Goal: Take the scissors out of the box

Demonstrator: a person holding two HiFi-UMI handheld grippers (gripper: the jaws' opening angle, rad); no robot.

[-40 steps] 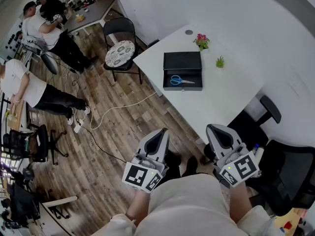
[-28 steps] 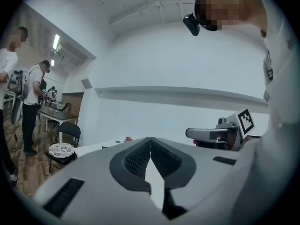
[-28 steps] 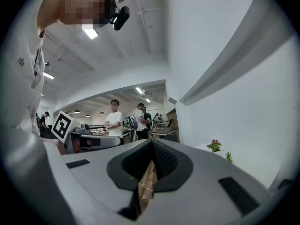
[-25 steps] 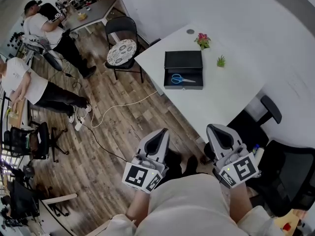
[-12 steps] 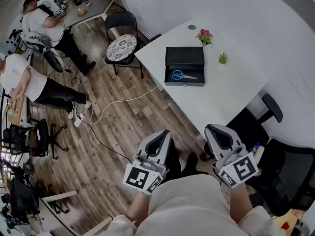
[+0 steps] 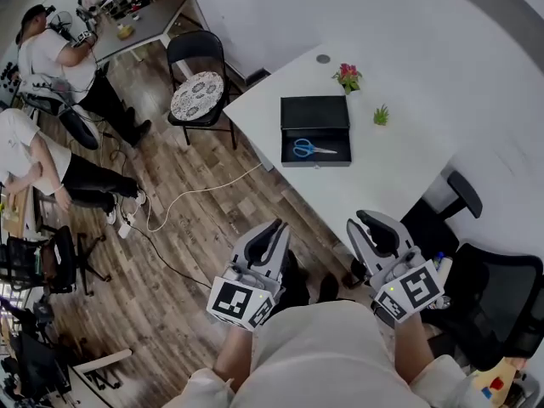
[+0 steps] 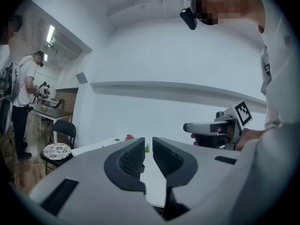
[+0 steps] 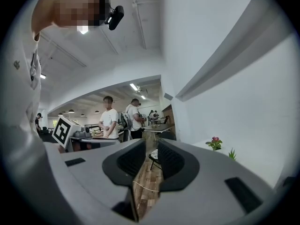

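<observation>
**Scissors (image 6: 313, 149) inside the open black box (image 6: 315, 110)**

Head view: box on the white desk (image 6: 399, 172); left gripper (image 6: 274, 228) and right gripper (image 6: 361, 224) low by the body, well apart from it.
Left gripper view: fingers (image 7: 133, 157) slightly parted, nothing between.
Right gripper view: fingers (image 8: 172, 159) just opening, released, nothing between.

Wearer: off-white shirt (image 6: 323, 355), blk cam (image 7: 188, 18) at head | L gripper (image 6: 273, 229): grey shell w/ blk slots, blk ribbed pads (image 7: 132, 157), b/w square-marker cube (image 6: 235, 303) | R gripper (image 6: 367, 224): same build, own marker cube (image 6: 410, 291)
</observation>
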